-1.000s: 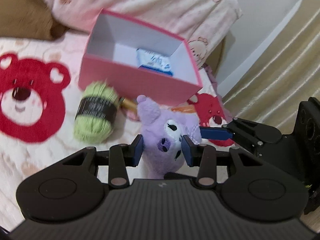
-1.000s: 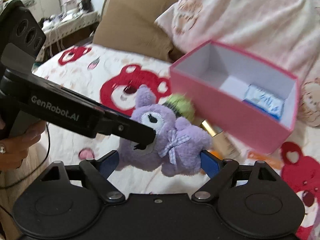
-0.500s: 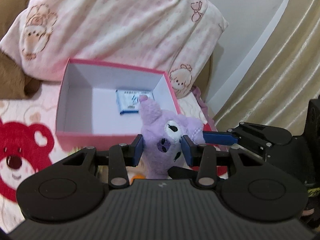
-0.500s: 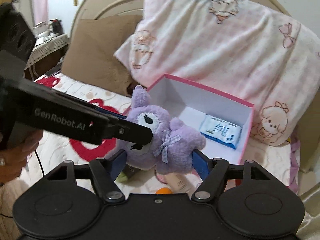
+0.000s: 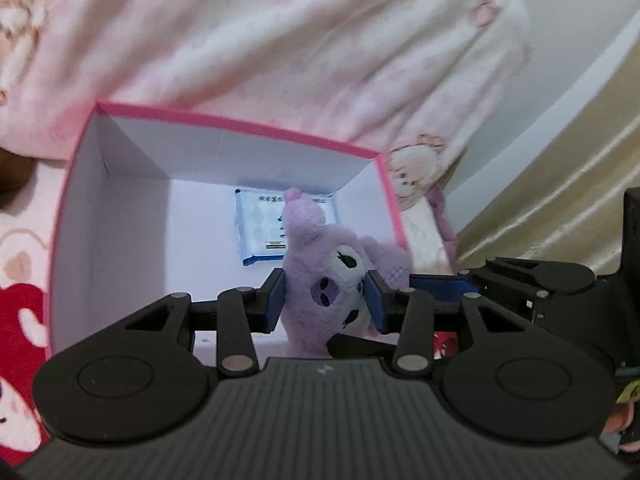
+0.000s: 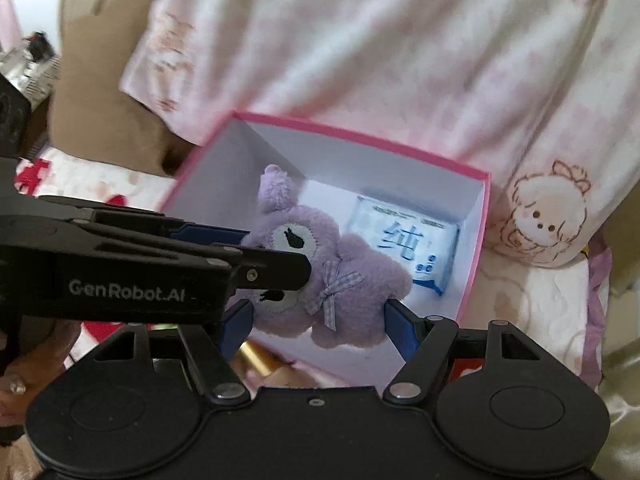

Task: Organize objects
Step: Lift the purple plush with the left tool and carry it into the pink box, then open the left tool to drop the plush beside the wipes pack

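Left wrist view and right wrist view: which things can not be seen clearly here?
- Blue tissue packet: left wrist view, purple plush toy covers its right part; small print unreadable.
- Gold object: right wrist view, mostly hidden behind right gripper.
- Pink cardboard box: near wall hidden by left gripper.

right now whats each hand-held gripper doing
Left hand-held gripper: closed on the purple plush toy.
Right hand-held gripper: open around the toy, not clamping it.
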`<state>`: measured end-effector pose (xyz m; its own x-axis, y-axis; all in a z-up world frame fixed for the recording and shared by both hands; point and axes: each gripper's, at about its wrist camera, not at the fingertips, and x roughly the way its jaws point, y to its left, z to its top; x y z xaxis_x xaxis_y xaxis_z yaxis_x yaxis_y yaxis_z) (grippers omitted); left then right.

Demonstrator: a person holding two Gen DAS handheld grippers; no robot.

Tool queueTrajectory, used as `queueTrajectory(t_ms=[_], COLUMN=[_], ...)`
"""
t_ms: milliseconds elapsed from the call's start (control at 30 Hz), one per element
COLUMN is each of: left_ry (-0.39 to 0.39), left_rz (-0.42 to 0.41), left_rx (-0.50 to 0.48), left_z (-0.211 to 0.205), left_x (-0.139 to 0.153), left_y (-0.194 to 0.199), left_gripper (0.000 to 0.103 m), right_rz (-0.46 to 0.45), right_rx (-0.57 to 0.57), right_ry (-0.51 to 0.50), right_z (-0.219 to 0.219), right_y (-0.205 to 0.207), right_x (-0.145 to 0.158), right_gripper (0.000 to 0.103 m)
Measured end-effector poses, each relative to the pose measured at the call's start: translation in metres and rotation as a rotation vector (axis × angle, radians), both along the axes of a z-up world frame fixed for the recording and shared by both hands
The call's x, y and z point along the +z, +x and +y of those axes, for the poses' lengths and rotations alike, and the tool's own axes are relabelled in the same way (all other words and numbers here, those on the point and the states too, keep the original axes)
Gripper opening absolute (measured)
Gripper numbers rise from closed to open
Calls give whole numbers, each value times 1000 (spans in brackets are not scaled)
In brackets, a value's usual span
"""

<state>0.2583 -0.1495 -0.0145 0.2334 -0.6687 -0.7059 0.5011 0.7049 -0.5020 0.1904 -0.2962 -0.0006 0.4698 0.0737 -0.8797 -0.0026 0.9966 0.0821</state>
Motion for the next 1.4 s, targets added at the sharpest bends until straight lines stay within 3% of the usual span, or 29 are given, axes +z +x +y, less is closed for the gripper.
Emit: queueTrajectory(t_ms=[233,433,467,500,533,633,733,867,1133,1400], left_ry=[28,47,52,60,68,59,79,108,130,171], left_rz=[155,219,227,238,251,273,262,218,267,150], left_rx=[20,33,35,31,27,44,57,43,43,49], left_z=[-22,-32,-34,-35,-37,-37,-36,-37,-59,-65], left_x=[-56,-85,-89,-92,-96,-102,-105,-100,-100,-83], left_y=[38,48,49,49,49,50,49,44,35,16], left_gripper=[42,41,40,36,36,36,36,34,28,30], right_rz=[134,180,180,180,190,235,207,130,43,-74], right_rx=[-39,-32,-24,-6,1,-14,-3,13,23,5], right_ry=[-6,-80,-105,-121,-109,-101,-122,-90,-122,-63], right_z=[-13,-9,-6,-4,-4,-8,-13,-15,-25,-26], right_y=[36,48,49,51,53,56,48,32,3,-24], right_x=[-46,-67,-67,-68,-69,-78,-80,-64,-52,-42], right_gripper=[74,70,67,49,43,43,35,35,35,35])
